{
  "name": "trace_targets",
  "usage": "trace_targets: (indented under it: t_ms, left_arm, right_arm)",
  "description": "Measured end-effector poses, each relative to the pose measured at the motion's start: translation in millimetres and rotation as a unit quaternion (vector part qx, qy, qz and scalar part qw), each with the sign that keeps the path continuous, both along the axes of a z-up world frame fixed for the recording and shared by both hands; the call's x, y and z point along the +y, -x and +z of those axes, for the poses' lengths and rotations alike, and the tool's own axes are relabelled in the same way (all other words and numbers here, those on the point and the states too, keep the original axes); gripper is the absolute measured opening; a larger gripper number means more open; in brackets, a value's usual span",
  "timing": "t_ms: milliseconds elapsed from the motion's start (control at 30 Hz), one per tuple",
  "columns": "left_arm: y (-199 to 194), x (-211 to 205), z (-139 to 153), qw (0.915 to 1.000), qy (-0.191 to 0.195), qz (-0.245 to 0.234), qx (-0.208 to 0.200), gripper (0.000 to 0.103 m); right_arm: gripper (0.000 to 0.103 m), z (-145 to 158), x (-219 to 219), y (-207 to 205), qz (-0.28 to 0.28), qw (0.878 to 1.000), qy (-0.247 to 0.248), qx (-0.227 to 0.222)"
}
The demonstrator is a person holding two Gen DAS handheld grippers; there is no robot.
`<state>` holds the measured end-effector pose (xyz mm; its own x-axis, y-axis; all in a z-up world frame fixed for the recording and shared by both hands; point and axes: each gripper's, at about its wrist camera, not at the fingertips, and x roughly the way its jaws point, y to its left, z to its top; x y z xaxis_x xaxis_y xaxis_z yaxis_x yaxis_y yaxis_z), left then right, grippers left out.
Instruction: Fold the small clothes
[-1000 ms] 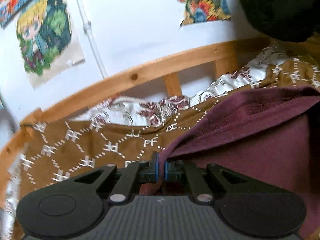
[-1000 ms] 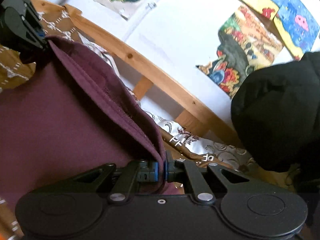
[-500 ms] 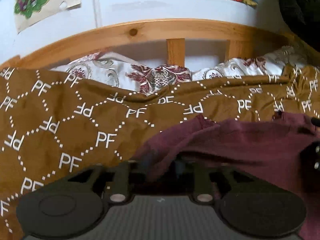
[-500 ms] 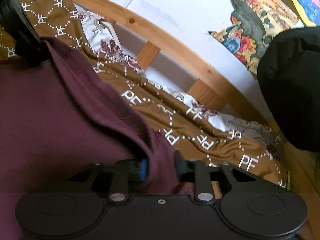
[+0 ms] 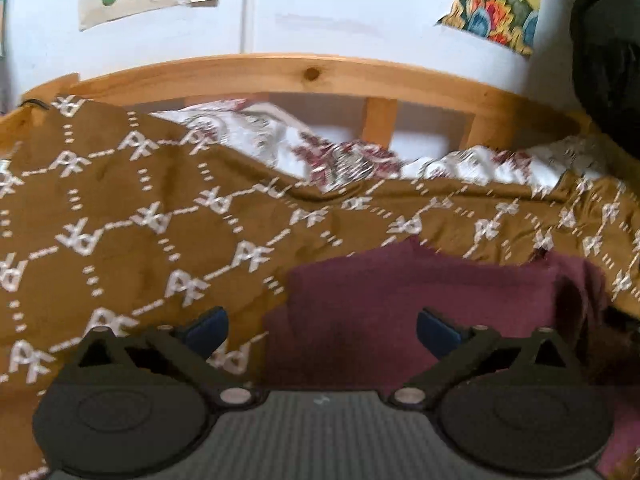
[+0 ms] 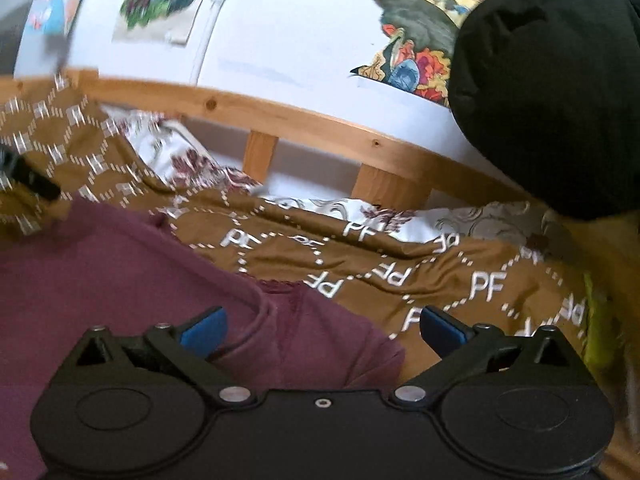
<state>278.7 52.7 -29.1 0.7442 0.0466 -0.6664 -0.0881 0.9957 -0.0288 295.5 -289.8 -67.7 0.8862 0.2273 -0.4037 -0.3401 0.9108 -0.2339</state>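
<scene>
Maroon garment (image 5: 400, 300) on brown PF blanket (image 5: 140, 208) by wooden rail (image 5: 320, 76), both tools just released.

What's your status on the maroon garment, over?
Left gripper and right gripper: fingers just opened wide, gripping nothing. Maroon garment lying released on the brown PF-patterned blanket. Nothing in the way.
</scene>
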Motion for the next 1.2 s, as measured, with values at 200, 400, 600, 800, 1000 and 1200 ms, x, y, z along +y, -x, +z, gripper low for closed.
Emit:
trace_targets:
  t_ms: [200, 400, 600, 800, 1000, 1200]
  left_arm:
    - [-3, 9, -11, 0.9994, -0.008, 0.022, 0.027, 0.102]
    - [-17, 17, -32, 0.9969, 0.007, 0.057, 0.053, 0.102]
    - [-21, 36, -42, 0.9913, 0.068, 0.093, 0.063, 0.102]
    - [-23, 47, -43, 0.9865, 0.102, 0.112, 0.063, 0.102]
    - [-28, 44, -44, 0.9871, 0.095, 0.114, 0.06, 0.102]
    - [-31, 37, -49, 0.9889, 0.075, 0.111, 0.065, 0.102]
  right_arm:
    - [0.102, -11, -5, 17, 0.044, 0.997, -0.02, 0.066]
    - [0.102, -45, 28, 39, 0.093, 0.981, 0.163, 0.042]
    - [0.099, -52, 40, 40, 0.1, 0.978, 0.182, 0.007]
    - [0.01, -51, 40, 30, 0.088, 0.981, 0.176, -0.007]
    - [0.007, -34, 17, 10, 0.011, 0.993, 0.117, -0.032]
    - [0.006, -36, -13, -14, -0.061, 0.994, 0.09, -0.027]
